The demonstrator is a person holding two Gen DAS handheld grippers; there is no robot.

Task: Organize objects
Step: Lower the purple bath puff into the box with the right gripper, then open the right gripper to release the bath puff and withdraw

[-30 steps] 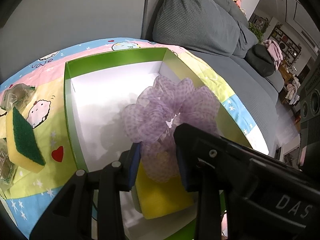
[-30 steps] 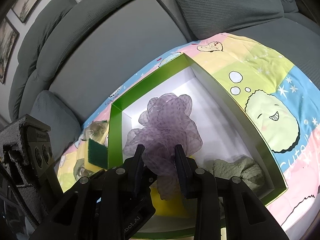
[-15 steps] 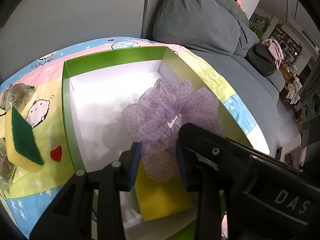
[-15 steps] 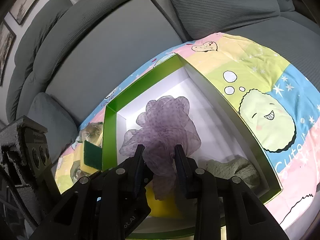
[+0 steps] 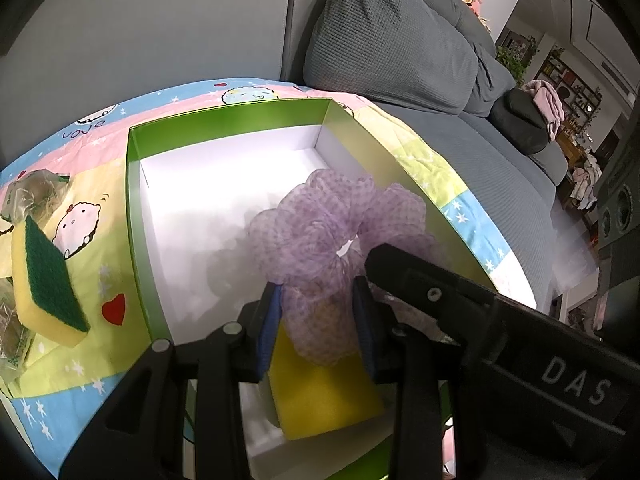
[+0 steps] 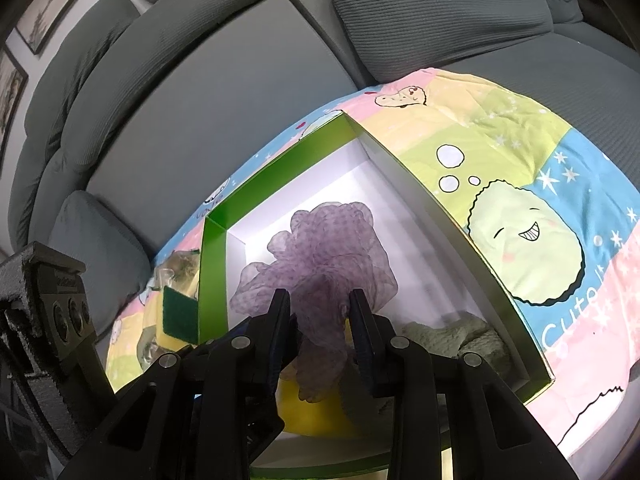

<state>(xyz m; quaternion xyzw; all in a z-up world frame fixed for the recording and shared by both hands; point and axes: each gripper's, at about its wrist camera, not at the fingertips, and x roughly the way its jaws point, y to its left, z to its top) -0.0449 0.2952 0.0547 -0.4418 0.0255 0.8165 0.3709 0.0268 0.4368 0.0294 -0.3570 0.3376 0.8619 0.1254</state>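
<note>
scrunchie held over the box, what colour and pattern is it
Pale purple sheer fabric with small darker checks; the scrunchie shows best in the left wrist view.

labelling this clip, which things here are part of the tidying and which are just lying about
Part of the job:
- purple mesh puff, held by both claws
- green box
- yellow sponge in the box
- green cloth in the box
- sponge outside the box
- wrapped packets

Lying about:
- blanket
- cushion
- sofa

A ruffled lilac mesh scrunchie (image 5: 332,236) is held up mid-frame over the green, white-lined box (image 5: 134,216). A yellow sponge (image 5: 320,392) is seen lying inside, lower centre.
</note>
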